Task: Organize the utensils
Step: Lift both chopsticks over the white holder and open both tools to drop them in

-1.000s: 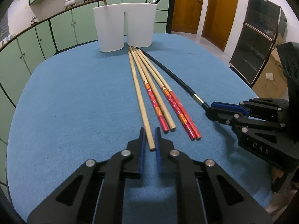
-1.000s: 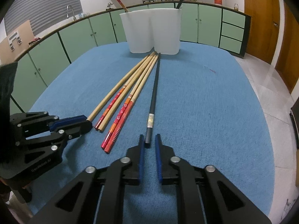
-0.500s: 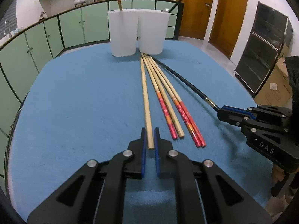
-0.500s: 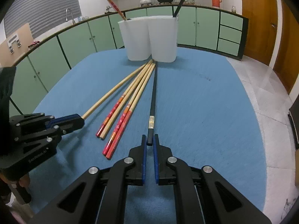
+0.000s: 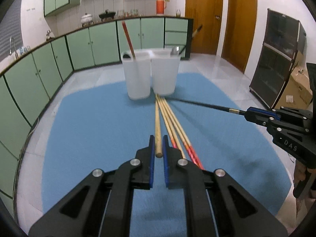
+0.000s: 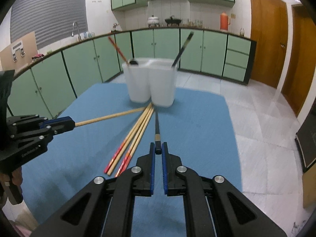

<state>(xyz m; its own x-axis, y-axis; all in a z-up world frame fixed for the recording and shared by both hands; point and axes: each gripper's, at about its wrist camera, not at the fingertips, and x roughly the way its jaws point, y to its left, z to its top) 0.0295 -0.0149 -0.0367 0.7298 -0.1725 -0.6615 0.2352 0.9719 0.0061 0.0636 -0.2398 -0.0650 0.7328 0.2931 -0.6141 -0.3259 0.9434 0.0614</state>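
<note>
My left gripper (image 5: pixel 158 144) is shut on the near end of a plain wooden chopstick (image 5: pixel 157 122) and holds that end raised above the blue table (image 5: pixel 88 128). My right gripper (image 6: pixel 158 148) is shut on the near end of a black chopstick (image 6: pixel 157 126), also raised. Both far tips point at the white two-compartment holder (image 5: pixel 151 73), also in the right wrist view (image 6: pixel 151 83). Three chopsticks, one plain and two red-ended (image 6: pixel 128 148), lie on the table between the grippers. A red chopstick (image 5: pixel 128 39) and a black one (image 6: pixel 183 47) stand in the holder.
Green cabinets (image 6: pixel 79 63) run along the back behind the table. Wooden doors (image 5: pixel 223 19) and a dark glass cabinet (image 5: pixel 280 63) stand to the right. The table's right edge (image 6: pixel 233 128) drops to a tiled floor.
Both grippers have closed on their chopsticks and lifted the near ends off the table. The views now look higher, and the two held sticks fan apart from the ones left lying.
</note>
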